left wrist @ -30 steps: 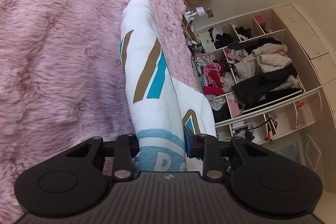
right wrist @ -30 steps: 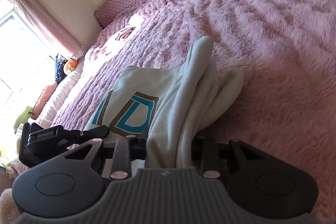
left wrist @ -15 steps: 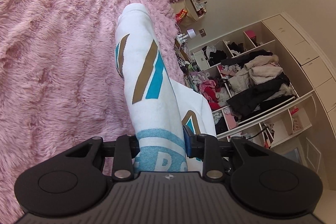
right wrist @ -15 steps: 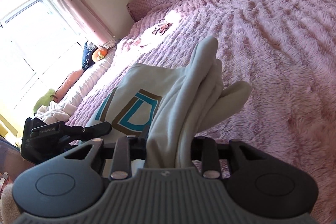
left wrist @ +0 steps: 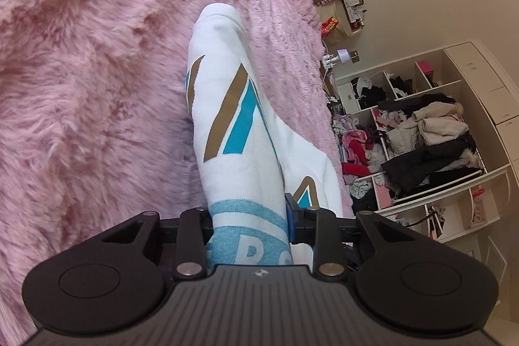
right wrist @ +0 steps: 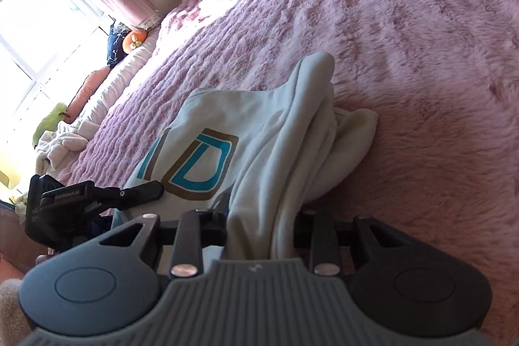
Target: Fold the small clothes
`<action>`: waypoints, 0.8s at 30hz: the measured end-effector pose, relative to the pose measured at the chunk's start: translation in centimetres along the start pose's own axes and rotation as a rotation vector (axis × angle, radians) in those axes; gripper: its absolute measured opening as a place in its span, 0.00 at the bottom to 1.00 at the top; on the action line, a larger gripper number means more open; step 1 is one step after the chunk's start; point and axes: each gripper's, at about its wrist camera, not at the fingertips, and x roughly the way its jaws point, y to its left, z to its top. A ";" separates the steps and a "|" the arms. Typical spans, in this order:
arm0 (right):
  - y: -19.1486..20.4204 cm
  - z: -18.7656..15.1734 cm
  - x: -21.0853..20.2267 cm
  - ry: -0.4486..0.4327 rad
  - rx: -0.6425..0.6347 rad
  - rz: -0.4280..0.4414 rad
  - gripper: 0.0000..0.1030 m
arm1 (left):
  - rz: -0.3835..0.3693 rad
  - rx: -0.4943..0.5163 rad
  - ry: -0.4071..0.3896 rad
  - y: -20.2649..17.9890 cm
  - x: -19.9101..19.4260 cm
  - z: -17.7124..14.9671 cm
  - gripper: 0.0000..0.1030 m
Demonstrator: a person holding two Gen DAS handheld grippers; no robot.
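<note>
- The white sweatshirt looks soft, thick and light — a fleecy knit that bunches into fat folds and sags wherever nothing holds it, so it needs a hold at two spread points to stay flat.
- It does not look slippery or fragile; the shaggy pink blanket under it probably drags on the cloth, so lifting should serve better than sliding.
- Best hold, as I judge it: the edge or a corner of the stacked layers, pinched through all of them together, not the printed middle.
- The left gripper is clamped on a thick roll of the garment: the blue ring print sits right between the jaws, and the brown and teal stripes run straight ahead from them onto the blanket.
- The right gripper is closed on a gathered bundle of plain layers; the cloth rises forward from between the jaws to a peak ahead and slightly right.
- In the right wrist view the printed panel spreads ahead and to the left of the jaws, reaching the left gripper — the garment hangs spanned between the two, its far part resting on the blanket.
</note>
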 end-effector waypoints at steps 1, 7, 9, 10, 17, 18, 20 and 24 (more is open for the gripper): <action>-0.9 -0.4 0.3 -0.002 0.022 0.003 0.28 | 0.001 -0.008 -0.001 0.9 0.0 -0.2 0.34; -2.0 -0.6 -0.7 -0.005 0.016 -0.001 0.39 | 0.078 0.114 0.030 -0.7 -1.4 0.0 0.44; -1.7 -0.2 -1.6 -0.014 -0.002 -0.019 0.40 | 0.143 0.192 0.031 -2.2 -2.5 0.1 0.47; -1.3 -0.1 -2.2 -0.023 -0.022 -0.032 0.40 | 0.182 0.237 0.027 -3.1 -3.4 0.0 0.49; 3.6 2.5 -5.5 -0.259 -0.279 -0.115 0.39 | 0.267 0.438 -0.129 -8.3 -6.9 0.5 0.50; 3.9 2.9 -5.1 -0.261 -0.298 -0.112 0.39 | 0.252 0.435 -0.137 -8.7 -6.5 0.8 0.52; 4.2 3.8 -3.7 -0.249 -0.316 -0.115 0.39 | 0.237 0.436 -0.155 -9.2 -4.8 1.6 0.52; 3.6 4.9 -0.6 -0.225 -0.343 -0.129 0.39 | 0.195 0.388 -0.143 -8.2 -1.5 3.1 0.52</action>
